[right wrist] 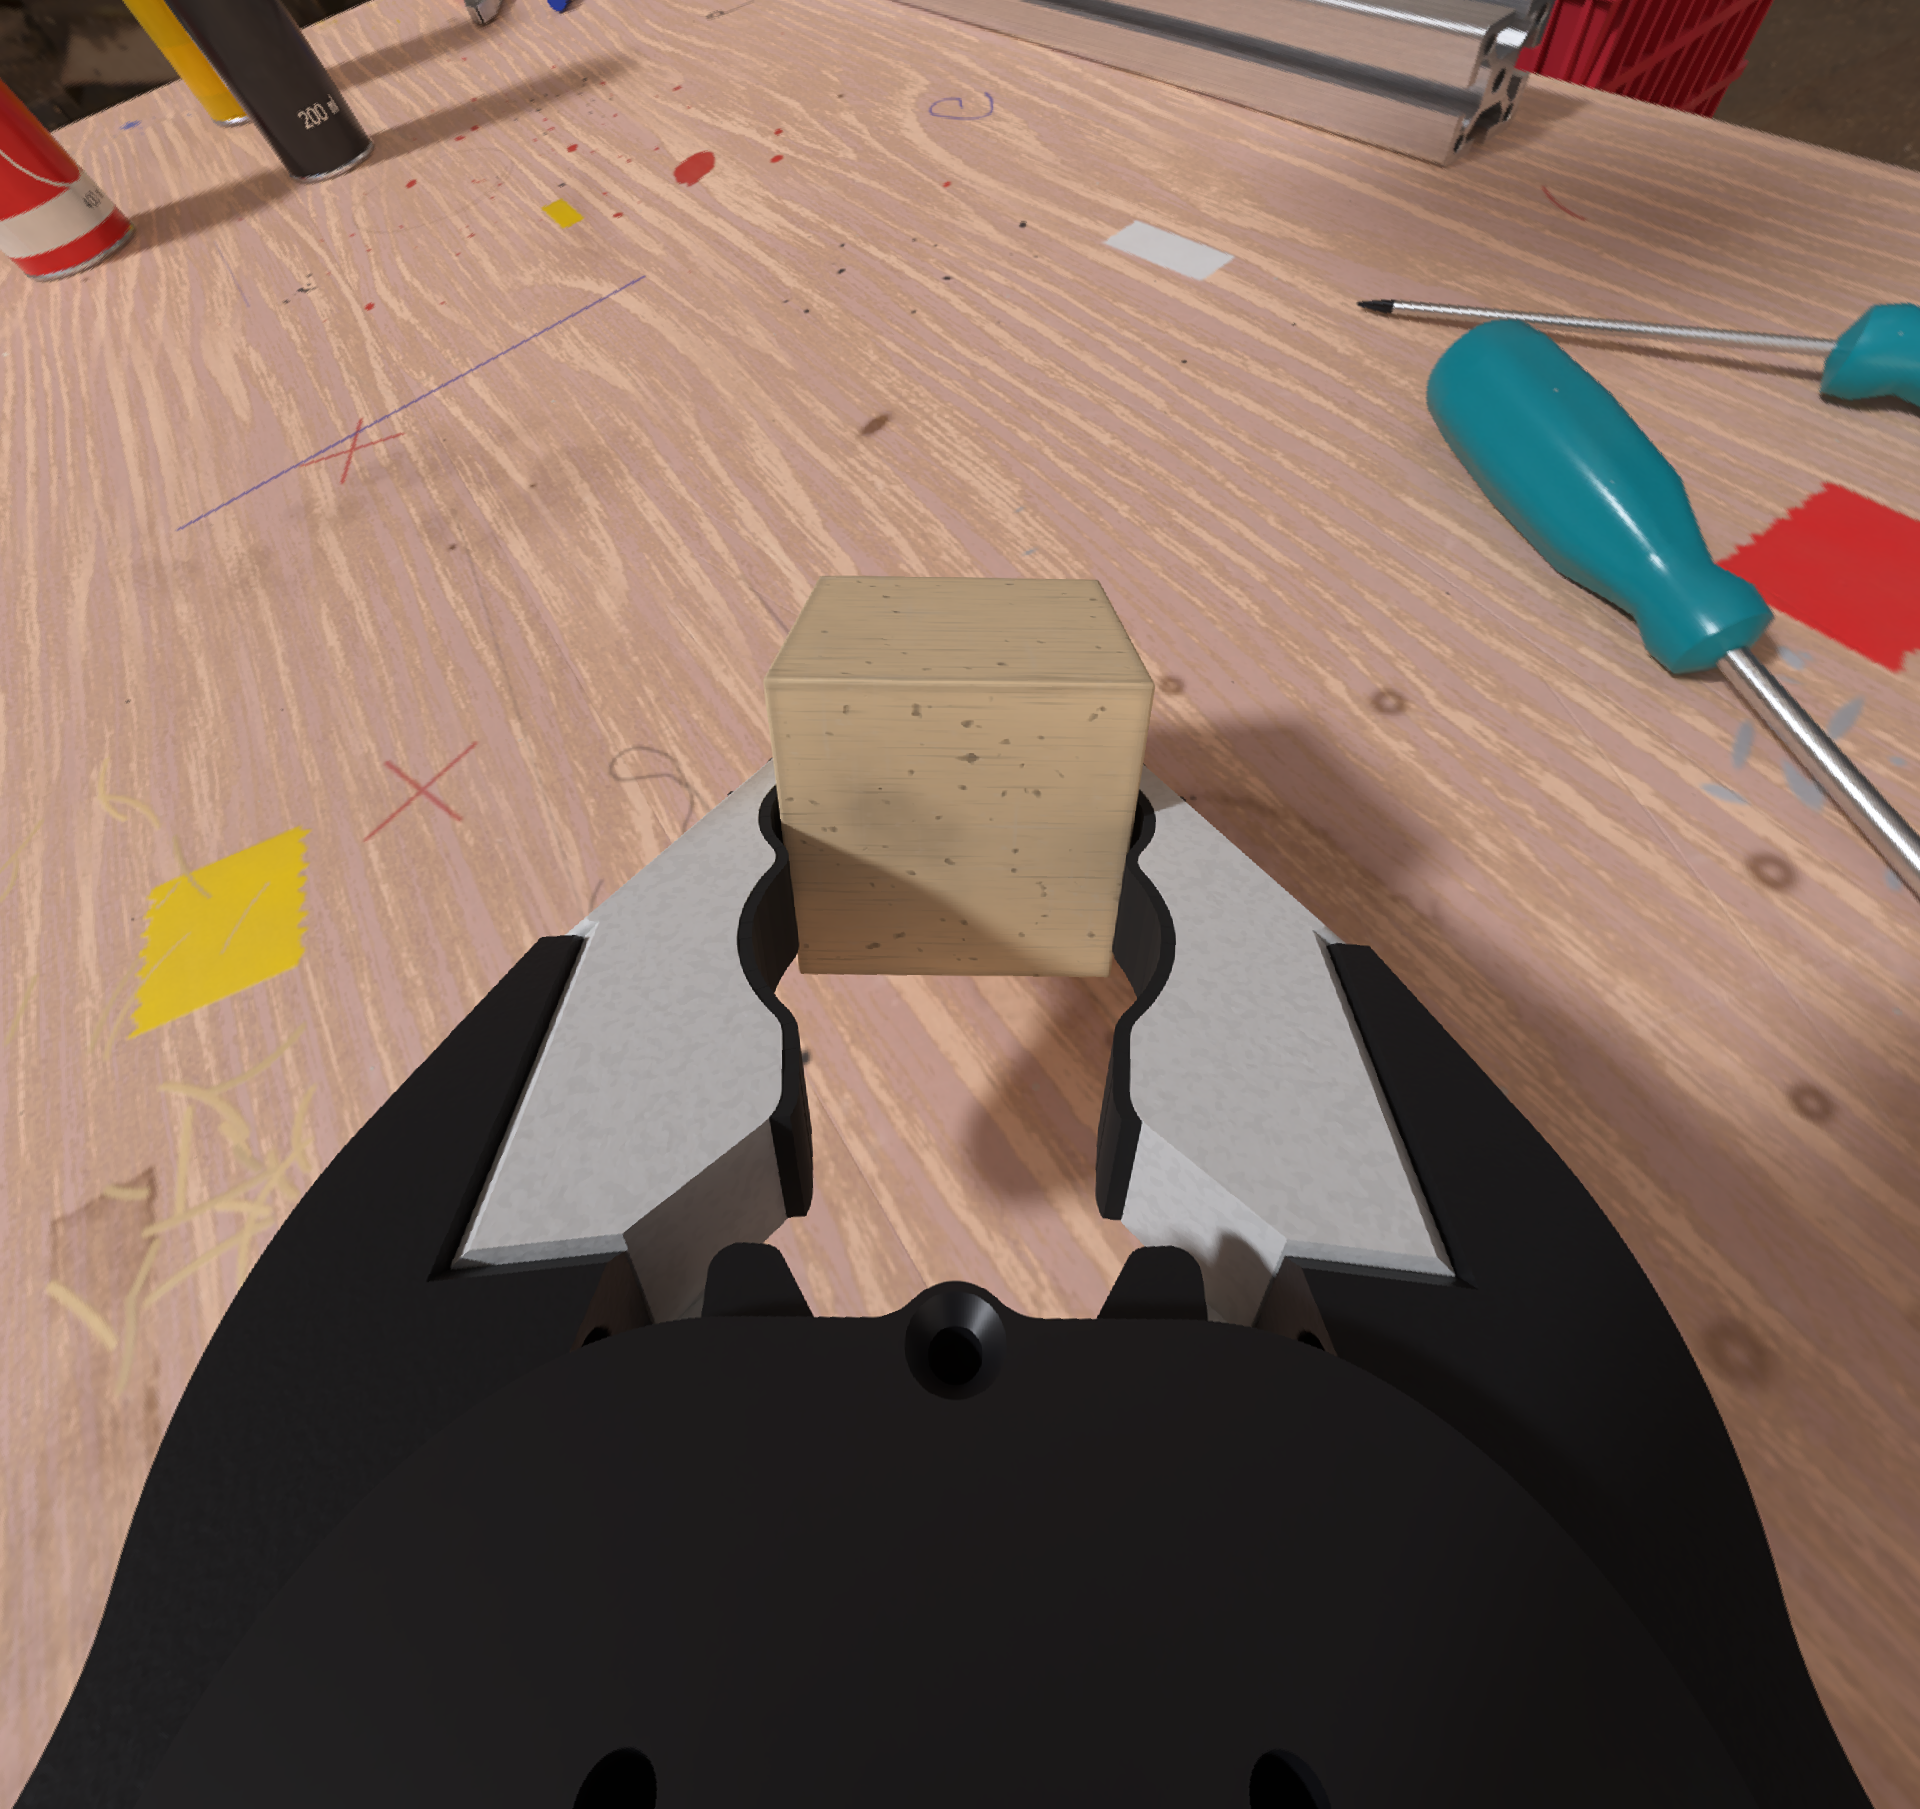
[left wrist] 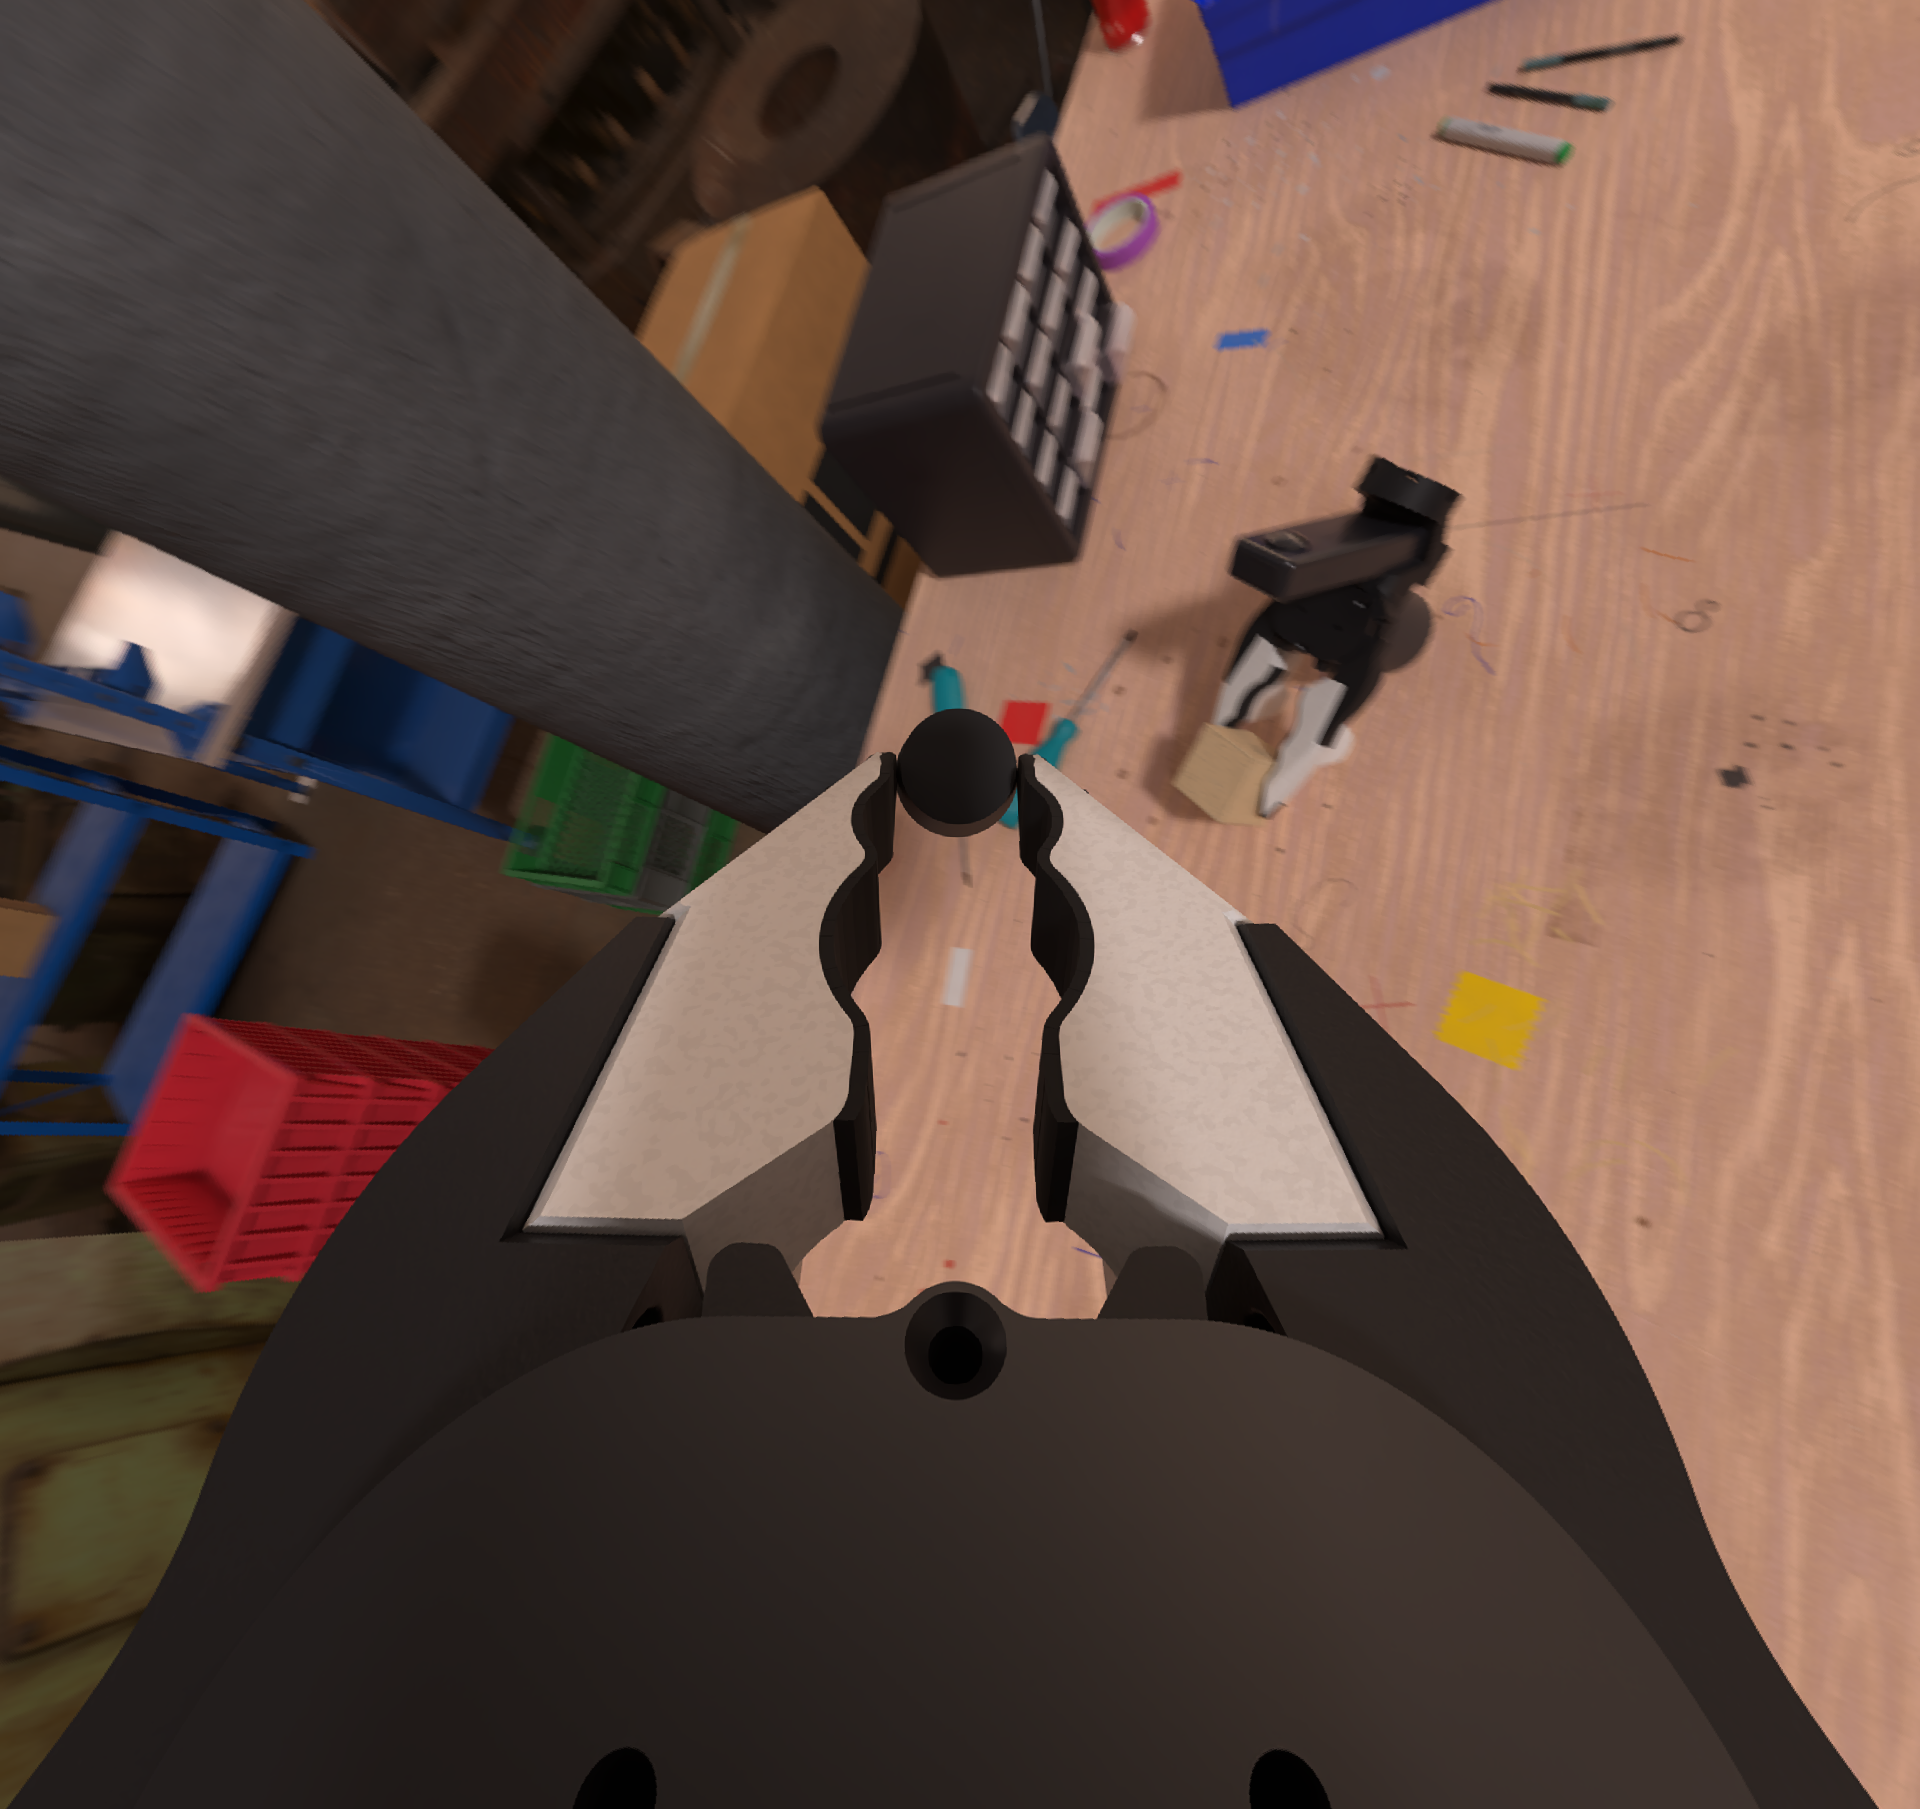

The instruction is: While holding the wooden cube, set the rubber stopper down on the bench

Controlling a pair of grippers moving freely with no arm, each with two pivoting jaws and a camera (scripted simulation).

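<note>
Here, rubber stopper (left wrist: 956,772) clenched at left jaws' tips, wooden cube (right wrist: 958,777) gripped between right jaws.

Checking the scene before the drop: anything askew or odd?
Nothing is spilled or broken. Left claw pinches the rubber stopper only at its very fingertips, a shallow hold. Right claw holds the wooden cube squarely. The bench bears paint flecks, tape scraps and shavings.

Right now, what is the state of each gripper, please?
Left gripper: closed on the black rubber stopper.
Right gripper: closed on the wooden cube.
</note>
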